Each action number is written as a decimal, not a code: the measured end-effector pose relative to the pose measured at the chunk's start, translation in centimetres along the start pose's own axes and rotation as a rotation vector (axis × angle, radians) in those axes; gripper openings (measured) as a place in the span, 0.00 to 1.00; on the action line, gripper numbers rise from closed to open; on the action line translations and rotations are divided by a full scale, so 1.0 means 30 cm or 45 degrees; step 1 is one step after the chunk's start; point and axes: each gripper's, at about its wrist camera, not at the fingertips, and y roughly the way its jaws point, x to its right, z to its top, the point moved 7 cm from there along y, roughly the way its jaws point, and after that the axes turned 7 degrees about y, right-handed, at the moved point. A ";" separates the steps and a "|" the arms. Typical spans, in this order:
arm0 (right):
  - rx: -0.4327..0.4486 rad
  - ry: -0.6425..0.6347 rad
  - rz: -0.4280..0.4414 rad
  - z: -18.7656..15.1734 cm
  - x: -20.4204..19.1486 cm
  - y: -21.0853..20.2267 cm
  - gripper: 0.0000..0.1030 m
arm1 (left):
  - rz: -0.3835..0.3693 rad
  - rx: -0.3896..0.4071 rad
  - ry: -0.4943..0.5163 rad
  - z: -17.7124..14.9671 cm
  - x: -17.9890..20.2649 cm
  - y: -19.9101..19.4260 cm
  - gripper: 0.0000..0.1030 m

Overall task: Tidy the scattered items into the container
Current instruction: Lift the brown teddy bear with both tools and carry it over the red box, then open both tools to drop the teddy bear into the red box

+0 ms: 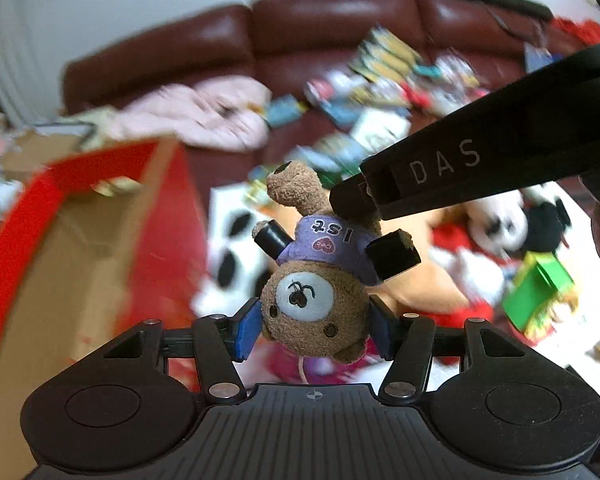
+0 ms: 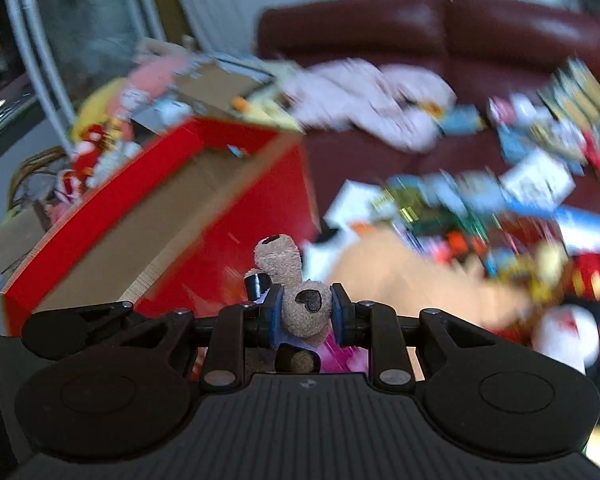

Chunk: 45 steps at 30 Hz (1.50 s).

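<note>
Behind, a maroon sofa (image 1: 188,36) lay strewn while both grippers' jaws clamped a brown teddy bear (image 1: 316,308) in a purple shirt, upside down beside the red cardboard box (image 1: 80,240).

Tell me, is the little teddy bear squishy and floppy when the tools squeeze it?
Probably yes. The teddy bear looks plush, and the left tool seems to press its head in, so it likely squashes. Its loose leg beside the right tool suggests floppy limbs. It looks light and unlikely to break.
</note>
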 end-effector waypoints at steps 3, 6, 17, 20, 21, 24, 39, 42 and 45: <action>0.042 -0.102 0.079 0.059 -0.148 0.012 0.27 | 0.107 0.033 -0.049 0.007 -0.136 -0.071 0.56; 0.041 -0.179 0.182 0.088 -0.311 0.063 0.27 | 0.218 0.027 -0.117 -0.030 -0.279 -0.126 0.57; -0.189 -0.340 0.402 -0.042 -0.715 0.315 0.27 | 0.412 -0.175 -0.391 -0.326 -0.593 -0.191 0.57; -0.249 -0.357 0.445 -0.074 -0.773 0.357 0.31 | 0.457 -0.206 -0.449 -0.381 -0.648 -0.212 0.58; -0.290 -0.350 0.463 -0.088 -0.786 0.369 0.36 | 0.487 -0.220 -0.480 -0.404 -0.673 -0.221 0.71; -0.321 -0.294 0.471 -0.109 -0.787 0.396 0.74 | 0.535 -0.247 -0.598 -0.465 -0.745 -0.239 0.84; -0.273 -0.210 0.348 -0.098 -0.605 0.362 0.75 | 0.497 -0.253 -0.516 -0.421 -0.683 -0.178 0.90; -0.271 -0.204 0.349 -0.096 -0.585 0.353 0.75 | 0.485 -0.248 -0.487 -0.393 -0.653 -0.171 0.90; -0.257 -0.192 0.350 -0.088 -0.554 0.330 0.75 | 0.471 -0.234 -0.460 -0.361 -0.625 -0.166 0.90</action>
